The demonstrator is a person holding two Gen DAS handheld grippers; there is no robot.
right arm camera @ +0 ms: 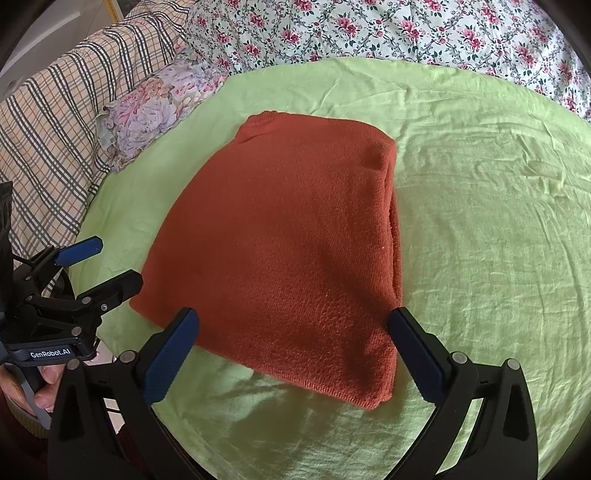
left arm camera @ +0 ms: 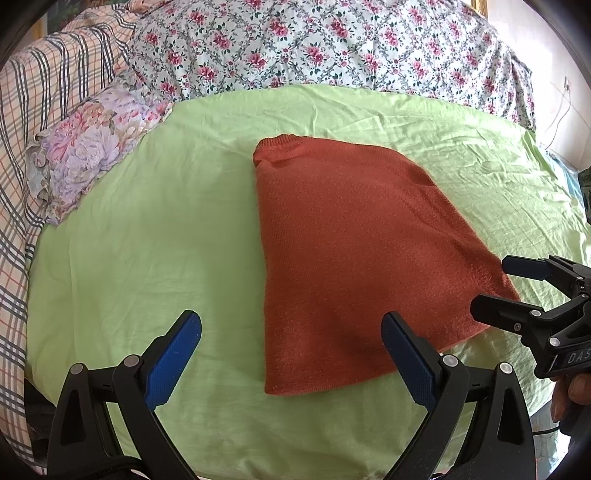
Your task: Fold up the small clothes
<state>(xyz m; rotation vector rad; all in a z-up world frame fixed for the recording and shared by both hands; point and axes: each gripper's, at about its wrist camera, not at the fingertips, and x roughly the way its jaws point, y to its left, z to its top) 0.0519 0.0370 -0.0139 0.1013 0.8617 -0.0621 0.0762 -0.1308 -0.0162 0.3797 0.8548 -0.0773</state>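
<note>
A rust-orange knitted sweater (left arm camera: 351,251) (right arm camera: 291,236) lies folded on the light green sheet (left arm camera: 147,240) (right arm camera: 480,240), collar at the far end, with stacked layers along its right side. My left gripper (left arm camera: 291,332) hovers open over the sweater's near left corner, holding nothing. My right gripper (right arm camera: 293,328) hangs open above the sweater's near edge, also holding nothing. Each gripper shows in the other's view: the right gripper (left arm camera: 491,284) by the sweater's right corner, the left gripper (right arm camera: 110,262) by its left corner.
A flowered quilt (left arm camera: 332,44) (right arm camera: 406,33) lies across the back. A checked blanket (left arm camera: 44,122) (right arm camera: 66,122) and a small floral pillow (left arm camera: 92,147) (right arm camera: 155,107) lie at the left. A person's fingers (right arm camera: 48,373) hold the left gripper's handle.
</note>
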